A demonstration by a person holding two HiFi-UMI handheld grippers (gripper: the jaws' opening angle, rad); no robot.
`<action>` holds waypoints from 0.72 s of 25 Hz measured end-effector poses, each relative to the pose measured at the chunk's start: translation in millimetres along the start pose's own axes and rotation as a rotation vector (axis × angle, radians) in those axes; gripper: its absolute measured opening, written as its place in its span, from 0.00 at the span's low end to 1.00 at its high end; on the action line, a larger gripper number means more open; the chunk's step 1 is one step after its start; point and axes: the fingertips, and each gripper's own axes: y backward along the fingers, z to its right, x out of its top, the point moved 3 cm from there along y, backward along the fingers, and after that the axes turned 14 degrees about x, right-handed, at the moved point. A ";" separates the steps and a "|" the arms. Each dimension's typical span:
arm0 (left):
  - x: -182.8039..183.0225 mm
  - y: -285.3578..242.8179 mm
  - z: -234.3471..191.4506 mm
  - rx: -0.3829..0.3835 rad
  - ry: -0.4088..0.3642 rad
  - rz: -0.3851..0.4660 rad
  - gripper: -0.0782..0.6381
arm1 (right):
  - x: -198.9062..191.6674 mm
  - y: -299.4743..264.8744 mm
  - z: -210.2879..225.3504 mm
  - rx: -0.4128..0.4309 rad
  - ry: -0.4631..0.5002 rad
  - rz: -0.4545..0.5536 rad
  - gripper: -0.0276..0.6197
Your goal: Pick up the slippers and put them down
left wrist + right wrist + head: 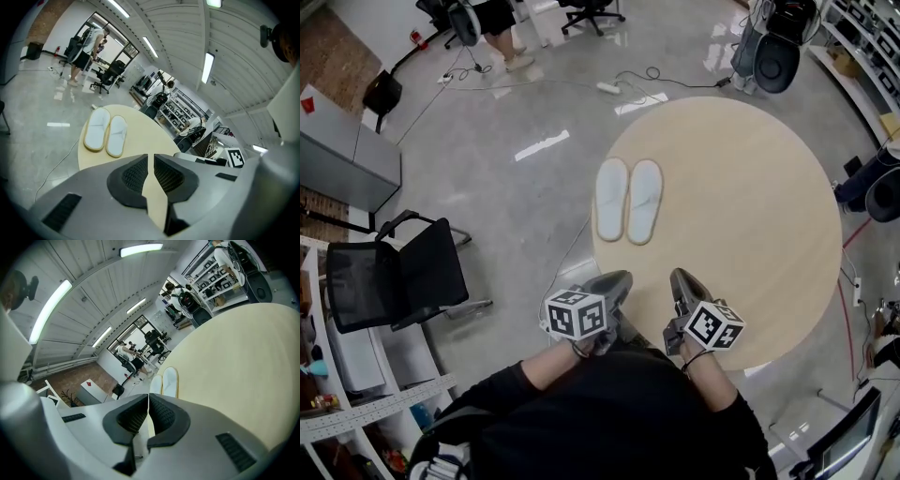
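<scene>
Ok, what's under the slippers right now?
The two slippers lie side by side, flat on the round table, near its left edge in the head view. Only bare tabletop shows around them; whatever is directly beneath them is covered.

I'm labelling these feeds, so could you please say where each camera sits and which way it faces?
Head view: on the person's head, facing steeply down at the table, slippers, left gripper, right gripper; dark sleeves show.
Left gripper view: on the left gripper, facing along its jaws across the table toward the slippers; jaws fill the bottom.
Right gripper view: on the right gripper, tilted, facing past its shut jaws toward the slippers.
Shared: all three show the slippers on the table.
</scene>
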 end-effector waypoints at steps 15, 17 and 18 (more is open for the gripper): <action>100.6 -120.8 -105.2 0.131 -0.021 -0.037 0.35 | 44.8 -154.7 59.6 -0.105 0.143 -0.137 0.25; 111.1 -133.0 -115.1 0.133 -0.020 -0.044 0.35 | 50.0 -172.3 69.7 -0.120 0.145 -0.152 0.26; 116.2 -139.2 -120.1 0.135 -0.021 -0.048 0.35 | 52.7 -180.2 75.7 -0.130 0.146 -0.156 0.26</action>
